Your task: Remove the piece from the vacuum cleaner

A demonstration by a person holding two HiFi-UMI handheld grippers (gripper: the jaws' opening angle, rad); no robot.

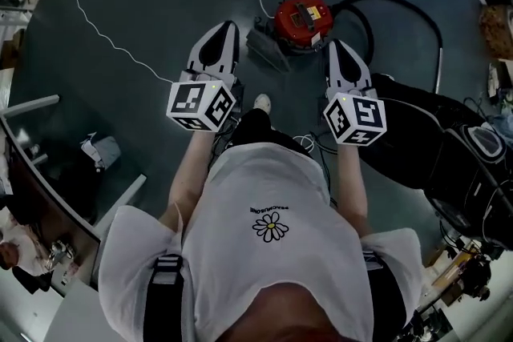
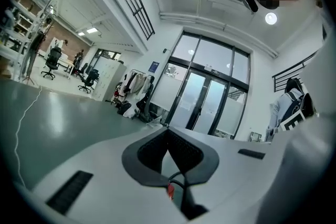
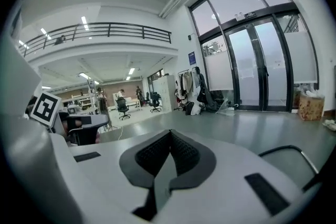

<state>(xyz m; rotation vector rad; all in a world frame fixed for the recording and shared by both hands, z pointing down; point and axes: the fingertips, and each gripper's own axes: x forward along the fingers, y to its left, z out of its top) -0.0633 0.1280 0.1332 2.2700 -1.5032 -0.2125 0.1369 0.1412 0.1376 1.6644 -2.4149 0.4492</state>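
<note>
The red canister vacuum cleaner (image 1: pixel 302 22) stands on the grey floor ahead of the person's feet. A black hose (image 1: pixel 401 6) loops off to its right, and a grey part (image 1: pixel 268 49) lies at its left side. My left gripper (image 1: pixel 227 28) hangs in the air left of the vacuum, shut with nothing in it. The right gripper (image 1: pixel 334 46) is level with the vacuum's right side, also shut and empty. Both gripper views look level across the hall; the left gripper (image 2: pixel 168 129) and the right gripper (image 3: pixel 170 133) show their jaws meeting at the tip. The vacuum is not in either gripper view.
A white cable (image 1: pixel 96 28) runs across the floor to the left. A black office chair (image 1: pixel 449 152) stands close on the right, a desk edge (image 1: pixel 48 172) on the left. Glass doors (image 2: pixel 205 102) and office chairs (image 2: pixel 52 60) lie far ahead.
</note>
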